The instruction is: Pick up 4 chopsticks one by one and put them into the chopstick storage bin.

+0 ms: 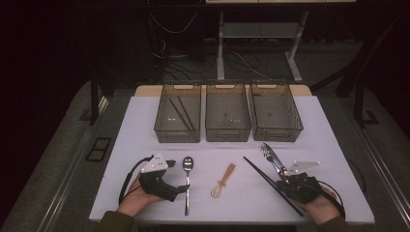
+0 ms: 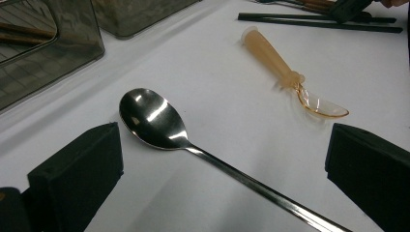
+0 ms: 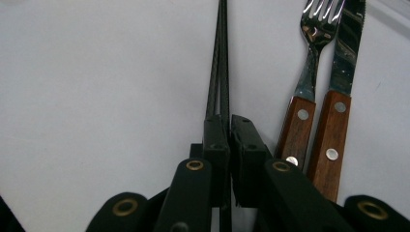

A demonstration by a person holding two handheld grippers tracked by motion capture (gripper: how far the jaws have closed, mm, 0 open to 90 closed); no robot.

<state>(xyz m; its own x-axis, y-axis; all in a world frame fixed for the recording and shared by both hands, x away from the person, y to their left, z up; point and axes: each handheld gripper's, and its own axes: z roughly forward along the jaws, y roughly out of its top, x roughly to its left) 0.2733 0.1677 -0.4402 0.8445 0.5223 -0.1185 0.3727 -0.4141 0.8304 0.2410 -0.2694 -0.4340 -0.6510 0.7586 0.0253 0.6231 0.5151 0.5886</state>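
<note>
Right gripper view puts my right gripper (image 3: 228,126) over the pair of black chopsticks (image 3: 218,63), its jaws pinched together on them; the sticks run straight away from the pads across the white table (image 3: 96,72). Just beside the chopsticks, on their right in this view, lie a wood-handled fork (image 3: 304,96) and a wood-handled knife (image 3: 338,96), side by side and touching along their handles.

From the high view, I take the chopsticks as my landmark: they lie slantwise on the near right part of the table, with my right gripper at their near end. The fork and knife sit just to their right. To their left lies a small amber spoon (image 1: 223,181), and farther left a steel spoon (image 1: 187,181). My left gripper (image 1: 183,189) rests beside the steel spoon's handle. In the left gripper view its jaws stand wide apart with the spoon's handle between them, pads not touching it. Behind the chopsticks stand three smoky plastic bins (image 1: 227,116) in a row; the leftmost one holds another pair of sticks.
</note>
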